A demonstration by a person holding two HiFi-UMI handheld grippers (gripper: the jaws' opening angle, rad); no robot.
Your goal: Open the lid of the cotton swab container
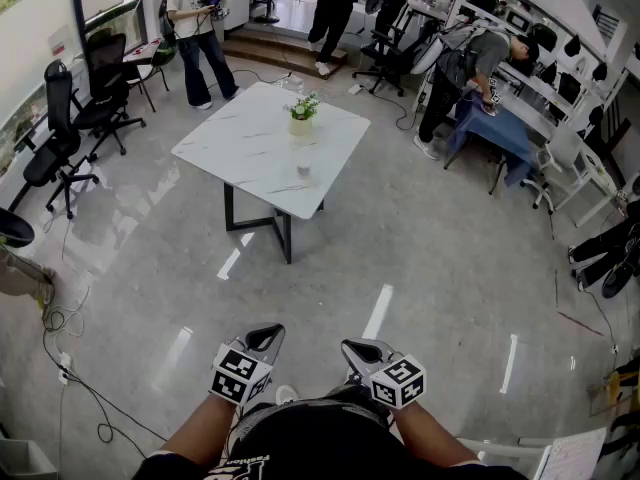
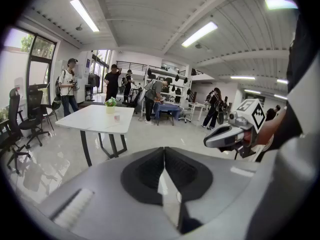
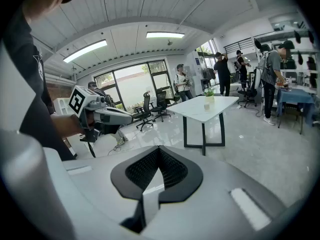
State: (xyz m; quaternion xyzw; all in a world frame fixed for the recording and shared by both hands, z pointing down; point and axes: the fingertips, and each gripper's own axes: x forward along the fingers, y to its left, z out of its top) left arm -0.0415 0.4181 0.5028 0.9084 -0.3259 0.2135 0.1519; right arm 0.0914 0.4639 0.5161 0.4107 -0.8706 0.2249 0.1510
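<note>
**Both tools closed and empty, well apart from the desk carrying the cotton swab container.**

Head view: the left tool [image 1: 266, 334] and right tool [image 1: 356, 348] sit side by side at the bottom centre of the frame, over bare floor [image 1: 420, 258]. The white desk [image 1: 250, 153] stands in the upper centre. On it, the cotton swab container [image 1: 303, 169] is a small pale object just below a potted plant [image 1: 302, 111]; its lid is too small to read. Left gripper view: the jaws meet with nothing between them. The desk lies at mid left, and the right tool shows at the right edge. Right gripper view: the jaws are likewise pressed together and empty. The desk lies at mid right, and the left tool shows at left.
</note>
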